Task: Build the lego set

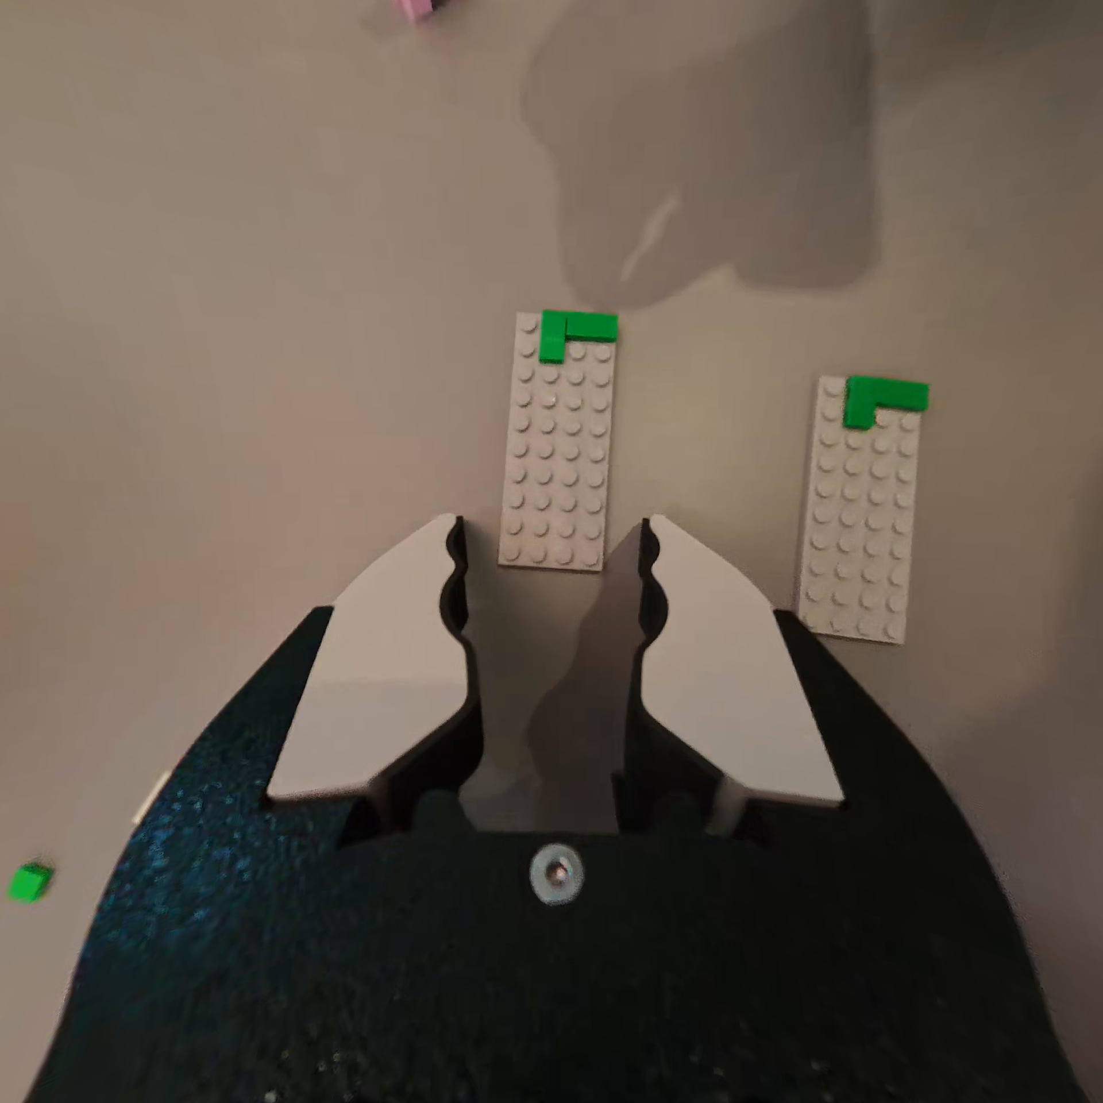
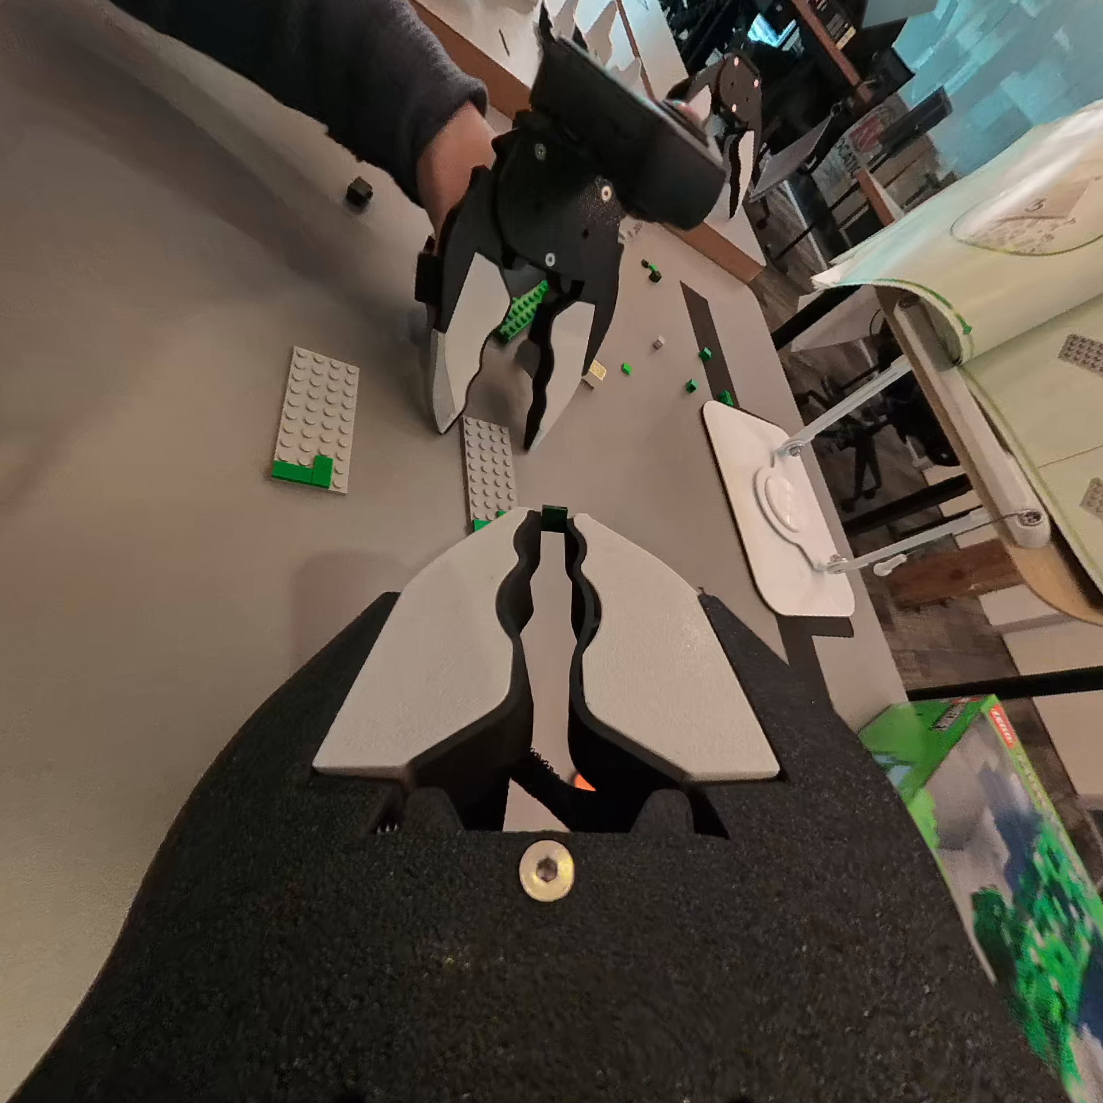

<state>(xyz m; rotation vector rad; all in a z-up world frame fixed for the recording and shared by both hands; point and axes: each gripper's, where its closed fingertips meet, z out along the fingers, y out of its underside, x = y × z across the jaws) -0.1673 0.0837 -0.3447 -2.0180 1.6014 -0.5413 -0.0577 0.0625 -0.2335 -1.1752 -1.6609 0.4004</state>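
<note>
Grey matte table (image 1: 239, 298), set in a room with desks and shelving behind. Two grey studded plates, oblong, four studs wide, lying flat side by side and apart: near plate (image 1: 558, 441) just ahead of the left gripper's tips, far plate (image 1: 859, 513) to its right. Each carries one green L (image 1: 576, 334) of smooth tiles at the end away from the left gripper; second L (image 1: 883, 401) on the far plate. Left gripper (image 1: 552, 531): two grey fingers with wavy black inner edges, black textured body, spread wide, nothing between them, hovering over the near plate's end. Right gripper (image 2: 554, 518): same build, fingers drawn nearly together, pinching one small green piece (image 2: 554, 517) at the very tips, above the tiled end of a plate (image 2: 490, 465). Other plate (image 2: 316, 412) lies to the left in this view. One long green studded plate (image 2: 522, 311) shows behind the left gripper (image 2: 486, 438), held by a hand (image 2: 444, 173) in a dark sleeve. Loose small green pieces scattered on the table: at least five beyond, one (image 1: 28, 882) by the left gripper. One white stand base (image 2: 776, 513). One green printed box (image 2: 1014, 847) at the table's edge.
</note>
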